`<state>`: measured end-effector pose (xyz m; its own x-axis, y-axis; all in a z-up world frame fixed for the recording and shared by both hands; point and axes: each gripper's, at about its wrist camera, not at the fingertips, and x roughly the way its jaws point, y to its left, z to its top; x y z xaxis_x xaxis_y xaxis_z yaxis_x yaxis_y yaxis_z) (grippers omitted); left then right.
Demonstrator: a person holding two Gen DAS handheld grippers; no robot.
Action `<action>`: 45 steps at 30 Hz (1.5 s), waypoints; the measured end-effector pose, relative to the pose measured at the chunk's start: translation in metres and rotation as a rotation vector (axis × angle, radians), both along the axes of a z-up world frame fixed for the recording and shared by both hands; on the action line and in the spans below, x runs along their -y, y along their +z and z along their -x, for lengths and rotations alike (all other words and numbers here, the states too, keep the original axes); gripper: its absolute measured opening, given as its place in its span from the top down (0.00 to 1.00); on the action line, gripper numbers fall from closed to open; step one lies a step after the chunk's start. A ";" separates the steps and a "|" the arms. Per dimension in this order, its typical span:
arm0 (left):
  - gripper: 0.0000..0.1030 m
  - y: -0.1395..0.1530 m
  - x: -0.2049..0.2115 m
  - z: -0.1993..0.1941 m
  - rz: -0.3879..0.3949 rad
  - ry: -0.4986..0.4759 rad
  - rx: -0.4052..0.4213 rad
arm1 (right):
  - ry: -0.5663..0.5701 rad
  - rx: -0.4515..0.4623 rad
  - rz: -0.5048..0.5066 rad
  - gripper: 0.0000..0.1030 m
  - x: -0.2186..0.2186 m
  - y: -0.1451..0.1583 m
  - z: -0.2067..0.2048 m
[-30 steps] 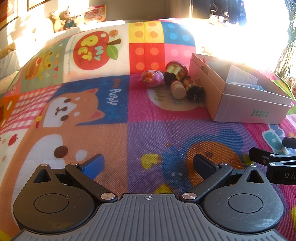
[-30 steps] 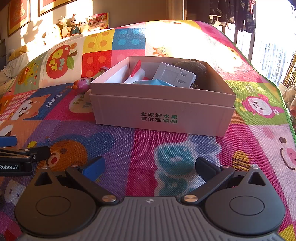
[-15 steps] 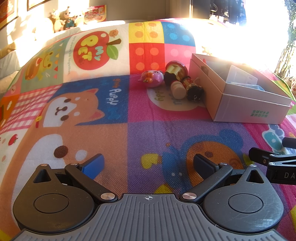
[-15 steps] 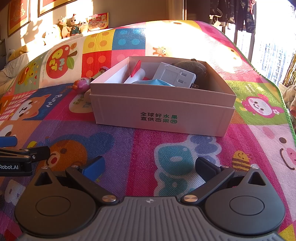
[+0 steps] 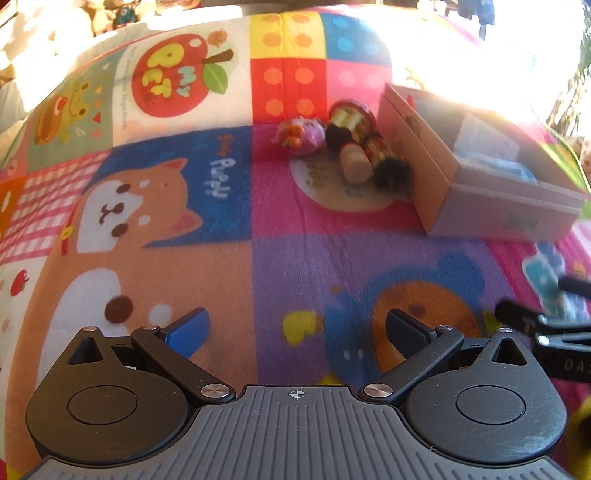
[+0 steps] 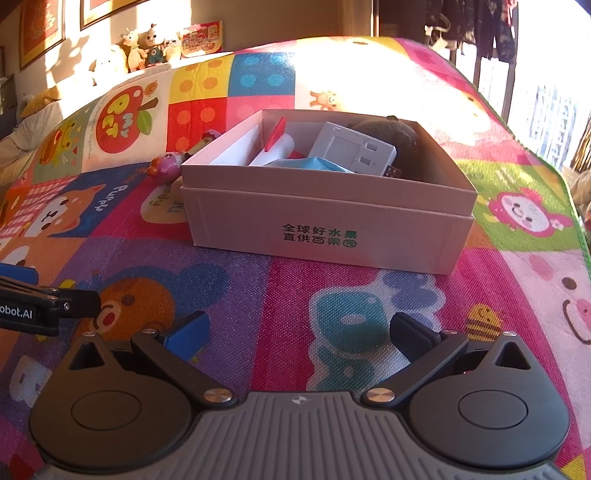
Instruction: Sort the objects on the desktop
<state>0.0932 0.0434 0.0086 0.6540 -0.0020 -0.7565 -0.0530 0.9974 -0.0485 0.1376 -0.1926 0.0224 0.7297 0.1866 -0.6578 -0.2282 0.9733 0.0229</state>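
Fingers (image 5: 186, 328) apart, L+R grippers, box (image 6: 325, 236) ahead

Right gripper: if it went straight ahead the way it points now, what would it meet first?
Most likely the near wall of the cardboard box. The open right gripper faces it squarely, with only bare mat between, though depth is hard to judge.

A bright patchwork play mat (image 6: 303, 291) covers the whole surface, printed with cartoon panels: a red apple (image 5: 173, 79) lettered "MY PET", a brown puppy (image 5: 140, 206) on blue, an orange bear face (image 6: 133, 306), a small striped bee (image 6: 484, 321) and a pink monkey (image 6: 524, 212) on green. Behind the mat, a row of plush toys (image 6: 147, 46) stands on a ledge against the wall beside a colourful card (image 6: 201, 37). Picture frames (image 6: 40, 29) hang above them, and clothes (image 6: 476, 26) hang by the sunlit window.
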 end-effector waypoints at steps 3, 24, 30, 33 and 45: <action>0.00 0.006 -0.008 -0.024 0.016 0.035 0.023 | -0.060 -0.097 -0.005 0.00 -0.003 0.008 -0.006; 0.72 0.010 0.020 -0.122 -0.065 -0.179 0.045 | -0.067 -0.260 0.071 0.00 -0.015 0.015 -0.014; 0.72 0.028 -0.014 -0.058 0.009 -0.157 0.020 | -0.026 -0.299 0.115 0.00 -0.021 0.020 -0.017; 0.72 0.029 -0.025 -0.014 0.046 -0.184 -0.032 | 0.026 -0.261 0.162 0.00 -0.031 0.027 -0.004; 0.27 0.018 -0.032 0.038 0.039 -0.160 -0.117 | 0.273 0.100 0.283 0.38 -0.120 0.092 -0.019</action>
<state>0.0548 0.0757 0.0269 0.5504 -0.1294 -0.8248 0.0984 0.9911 -0.0899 0.1569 -0.0721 0.1139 0.7418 0.2042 -0.6388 -0.4663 0.8416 -0.2724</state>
